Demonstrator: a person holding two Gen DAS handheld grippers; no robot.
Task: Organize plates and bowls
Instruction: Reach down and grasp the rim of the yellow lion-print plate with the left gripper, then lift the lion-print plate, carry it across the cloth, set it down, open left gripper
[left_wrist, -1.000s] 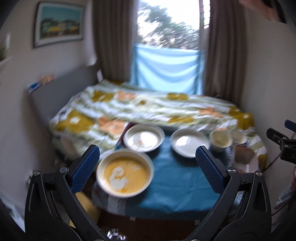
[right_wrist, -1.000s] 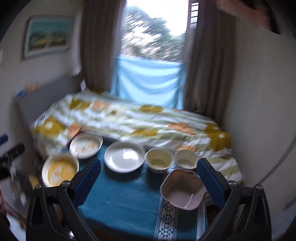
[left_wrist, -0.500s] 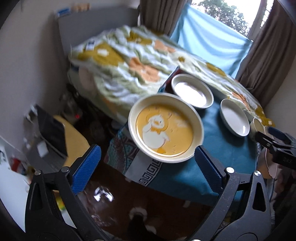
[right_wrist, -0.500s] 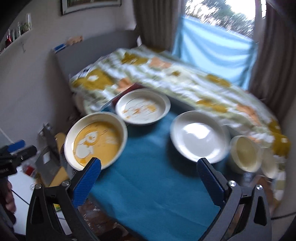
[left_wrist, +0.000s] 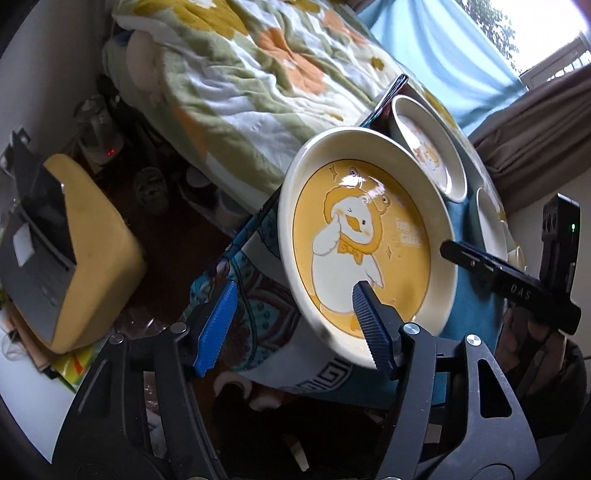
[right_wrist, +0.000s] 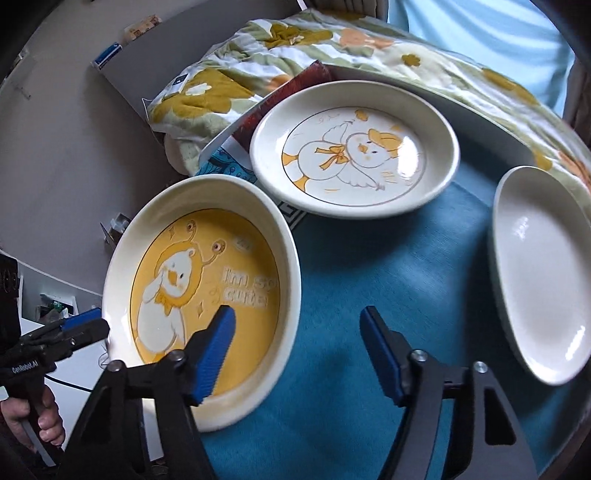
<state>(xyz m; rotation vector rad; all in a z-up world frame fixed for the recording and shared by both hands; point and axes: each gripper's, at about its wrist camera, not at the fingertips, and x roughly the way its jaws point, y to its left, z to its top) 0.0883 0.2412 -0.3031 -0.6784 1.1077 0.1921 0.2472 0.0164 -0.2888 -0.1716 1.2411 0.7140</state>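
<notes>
1. Both tools have just dropped from a far view of the room to the yellow duck plate (right_wrist: 207, 295) at the table's (right_wrist: 406, 266) near-left edge.
2. The left tool (left_wrist: 295, 325) and right tool (right_wrist: 299, 354) have just been closing partway; each straddles the plate's rim without clamping it.
3. A two-sided lift looks close.

1. A yellow duck plate (right_wrist: 207, 295) is seen at the left edge of a table covered by a teal cloth (right_wrist: 388, 273).
2. The right gripper (right_wrist: 297, 354) is held over the plate's near right rim, one blue pad above the plate's inside and the other above the cloth; its jaws have just been closing and nothing is pressed between the pads.
3. A cream duck plate (right_wrist: 354, 147) is set behind, and a plain white plate (right_wrist: 543, 273) at the right.
4. The left gripper (right_wrist: 79, 326) is seen just beside the yellow plate's left rim, held by a hand (right_wrist: 33, 421).
5. A flowered blanket (right_wrist: 258, 55) lies beyond the table.
</notes>
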